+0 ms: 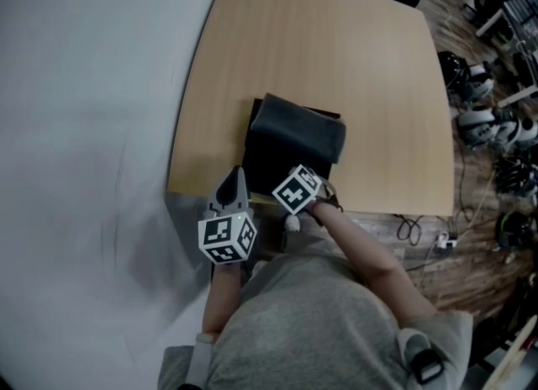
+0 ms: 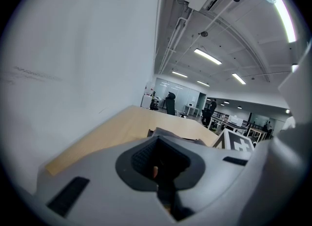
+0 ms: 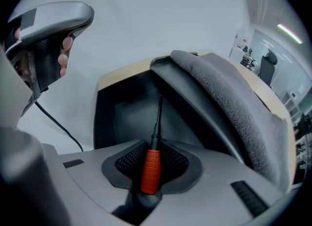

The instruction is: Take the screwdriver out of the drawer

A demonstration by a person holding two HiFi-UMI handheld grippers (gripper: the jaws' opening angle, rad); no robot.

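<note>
The right gripper (image 3: pixel 152 148) has its fingers pinched on the orange handle of the screwdriver (image 3: pixel 150 172). The thin shaft points into the open dark drawer (image 3: pixel 122 115) (a grey felt cover (image 3: pixel 234 98) lies over its top). The drawer sits at the near edge of the table (image 1: pixel 336 60). The left gripper (image 2: pixel 158 164) hangs just beside it, fingers pressed together.

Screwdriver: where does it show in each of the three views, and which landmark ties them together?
Head view: not visible, hidden under the right gripper.
Left gripper view: cannot be made out; only an unclear orange speck low in the middle.
Right gripper view: bottom centre, the screwdriver clamped between the jaws, its shaft pointing into the open drawer.
Shared landmark: the wooden table, seen in all three.
</note>
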